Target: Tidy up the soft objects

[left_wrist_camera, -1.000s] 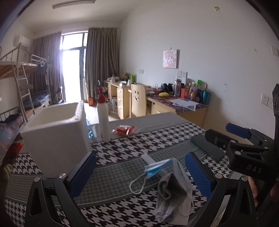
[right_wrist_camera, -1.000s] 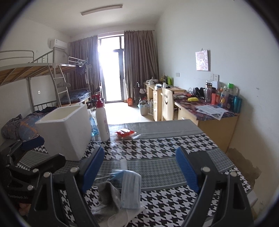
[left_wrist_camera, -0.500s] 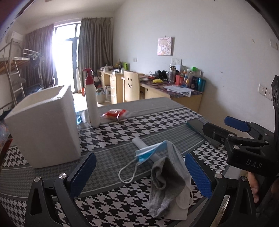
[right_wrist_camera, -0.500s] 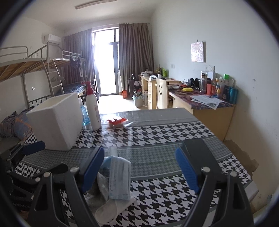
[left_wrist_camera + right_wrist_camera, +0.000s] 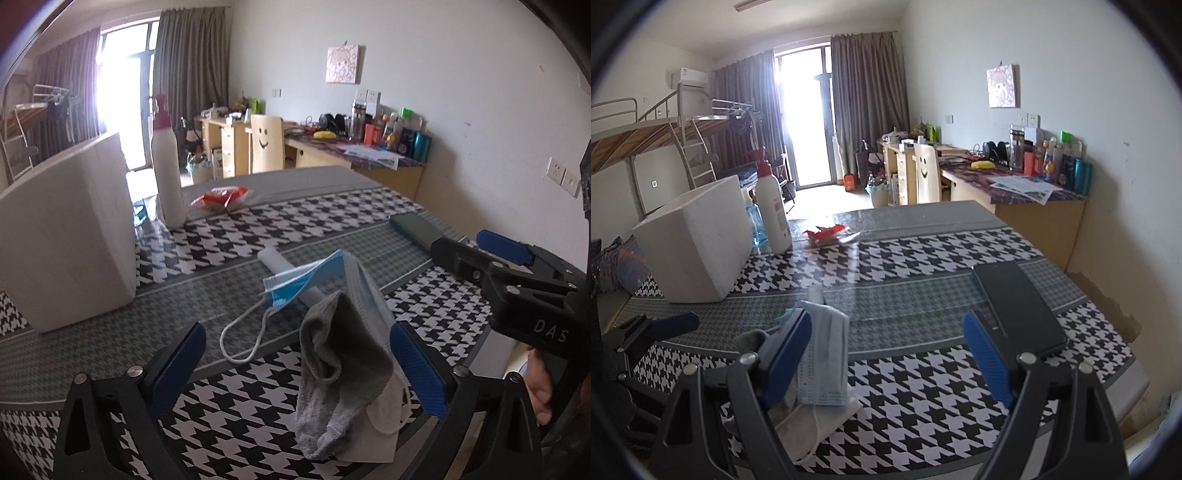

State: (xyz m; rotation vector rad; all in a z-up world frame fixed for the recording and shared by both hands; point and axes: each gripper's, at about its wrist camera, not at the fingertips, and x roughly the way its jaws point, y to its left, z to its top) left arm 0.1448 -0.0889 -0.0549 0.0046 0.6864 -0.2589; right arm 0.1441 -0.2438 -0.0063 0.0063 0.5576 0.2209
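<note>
Left wrist view: houndstooth table (image 5: 303, 218) fills the frame in a dorm room with curtains (image 5: 188, 59) and a cluttered desk (image 5: 354, 155) against the far wall. White foam box (image 5: 70, 236) stands at far left, spray bottle (image 5: 167, 166) just beside it, red wrapper (image 5: 221, 195) near that. Left gripper (image 5: 295, 365) jaws wide, gripping nothing; grey sock (image 5: 340, 369) lies between them, close to the right pad, on a white mask (image 5: 388, 410) and under a blue mask (image 5: 321, 277) draped over a white tube (image 5: 275, 258). Right gripper (image 5: 886, 363) also wide, empty; the pile sits by its left pad, a dark phone (image 5: 1015, 302) behind its right pad.
</note>
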